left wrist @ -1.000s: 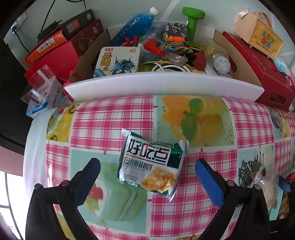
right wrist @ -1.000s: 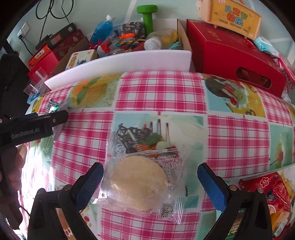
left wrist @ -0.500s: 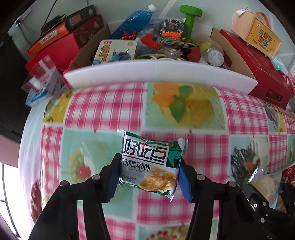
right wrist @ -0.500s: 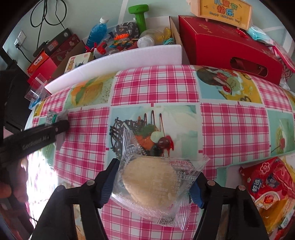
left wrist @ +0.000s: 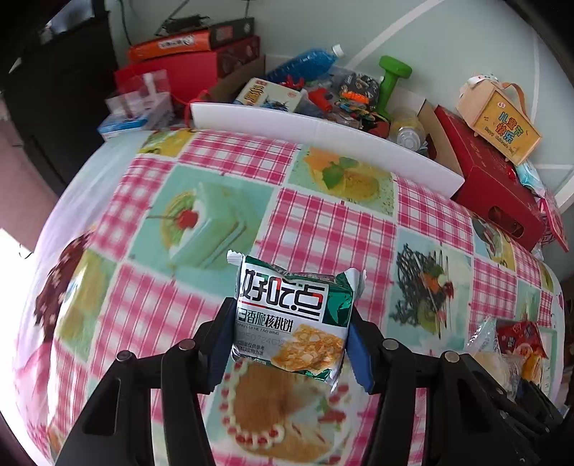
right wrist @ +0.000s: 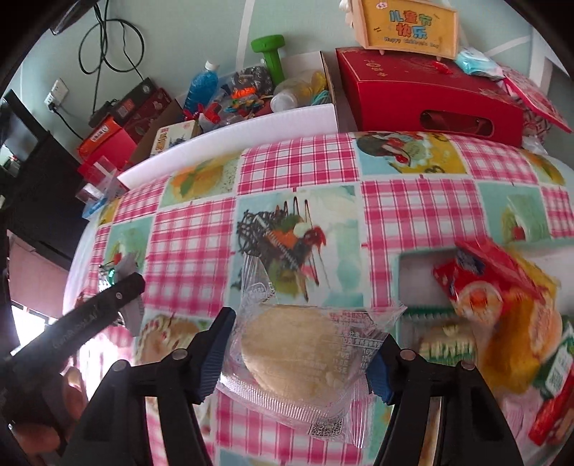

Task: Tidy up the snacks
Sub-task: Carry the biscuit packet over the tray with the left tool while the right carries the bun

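The left gripper (left wrist: 290,344) clamps a green-and-white biscuit packet (left wrist: 292,317) by its two side edges, blue pads pressed against the wrapper; the packet hangs above a tablecloth (left wrist: 323,229) of pink checks and dessert pictures, its printed face toward the camera and its crimped top pointing away. The right gripper (right wrist: 301,355) holds a clear packet with a round pale cake (right wrist: 294,353) inside, the wrapper pinched between both pads, and its jaws are closing further on it; the wrapper's lower corner with a small square code sags below the fingers, clear of the cloth. To the right of that packet, in the right wrist view, a white tray (right wrist: 423,258) sits on the cloth with a red-and-yellow snack bag (right wrist: 502,304) lying in it, blurred; more wrapped snacks lie at the lower right edge. In the same view the black body of the left gripper (right wrist: 97,312) reaches in from the left, with part of a hand (right wrist: 61,401) beneath it. Behind the table a white foam board (left wrist: 323,131) fronts a cardboard box of clutter, among it a blue bottle (left wrist: 305,64) and a green dumbbell (left wrist: 393,80); a red box (right wrist: 430,96) stands to the right with a small yellow box (right wrist: 409,27) on top.
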Demonstrator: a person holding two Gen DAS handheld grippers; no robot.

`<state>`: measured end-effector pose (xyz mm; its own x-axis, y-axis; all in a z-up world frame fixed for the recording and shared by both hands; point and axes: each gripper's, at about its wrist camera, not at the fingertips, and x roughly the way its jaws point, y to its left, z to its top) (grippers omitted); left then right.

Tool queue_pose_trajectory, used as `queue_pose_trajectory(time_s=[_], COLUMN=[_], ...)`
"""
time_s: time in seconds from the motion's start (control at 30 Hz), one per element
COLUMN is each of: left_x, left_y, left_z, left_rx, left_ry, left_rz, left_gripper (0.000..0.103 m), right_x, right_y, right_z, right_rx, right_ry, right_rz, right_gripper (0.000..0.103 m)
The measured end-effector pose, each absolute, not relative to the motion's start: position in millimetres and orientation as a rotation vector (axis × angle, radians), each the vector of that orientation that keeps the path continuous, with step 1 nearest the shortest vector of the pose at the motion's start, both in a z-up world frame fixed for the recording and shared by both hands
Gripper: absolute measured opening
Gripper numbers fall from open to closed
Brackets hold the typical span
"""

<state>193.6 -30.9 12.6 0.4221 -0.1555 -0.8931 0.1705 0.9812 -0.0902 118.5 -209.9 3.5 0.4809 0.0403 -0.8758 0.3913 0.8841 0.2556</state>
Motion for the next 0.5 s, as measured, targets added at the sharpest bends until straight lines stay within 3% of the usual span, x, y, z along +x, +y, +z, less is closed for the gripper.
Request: queue_pose_trajectory(time_s=[0.5], left_x=[121], left_y=[-27], left_z=[56], left_rx=[-0.076], left_ry=[1.043], left_rz=[-0.248], left_gripper=[0.058], right_x=[48], right_y=[-190], right_z=[21], right_rx=[0.443], right_ry=[1.034], right_rz=[-0.236], right_gripper=[0.069])
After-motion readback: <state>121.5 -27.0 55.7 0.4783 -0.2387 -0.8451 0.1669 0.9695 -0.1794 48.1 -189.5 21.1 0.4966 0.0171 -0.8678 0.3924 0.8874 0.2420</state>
